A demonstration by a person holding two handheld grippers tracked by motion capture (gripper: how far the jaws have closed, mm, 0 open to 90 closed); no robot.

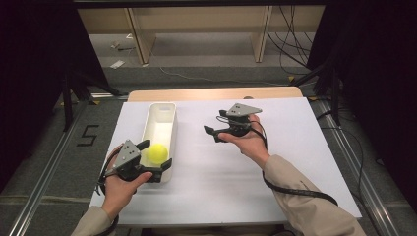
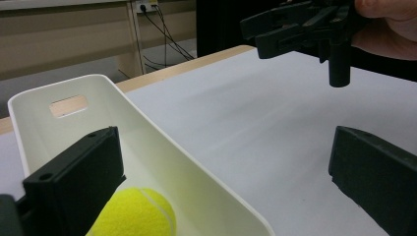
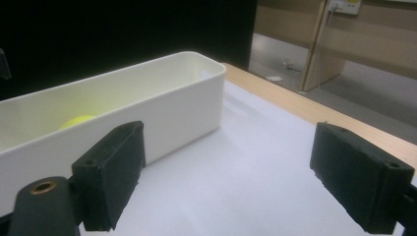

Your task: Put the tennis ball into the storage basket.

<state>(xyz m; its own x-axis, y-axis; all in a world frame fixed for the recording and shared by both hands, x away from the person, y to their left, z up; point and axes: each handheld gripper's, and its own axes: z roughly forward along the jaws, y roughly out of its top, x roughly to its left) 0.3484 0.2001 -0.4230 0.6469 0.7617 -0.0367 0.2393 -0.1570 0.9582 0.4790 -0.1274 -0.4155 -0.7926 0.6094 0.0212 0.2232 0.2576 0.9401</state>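
Light, fuzzy and springy by the look, sitting lower left of the high view in the near end of the white bin (image 1: 158, 114): tennis ball (image 1: 158, 153), best pinched across its middle, left gripper (image 1: 156, 155) spread around it, right gripper (image 1: 212, 133) spread, empty.

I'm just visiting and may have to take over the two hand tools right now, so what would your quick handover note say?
Left gripper: open, jaws straddling the near end of the white bin, holding nothing.
Right gripper: open and empty, raised over the white table cover, right of the bin.
Tennis ball: lying inside the bin at its near end.
Done: ball appears dropped in.
Left: probably draw the left gripper away.
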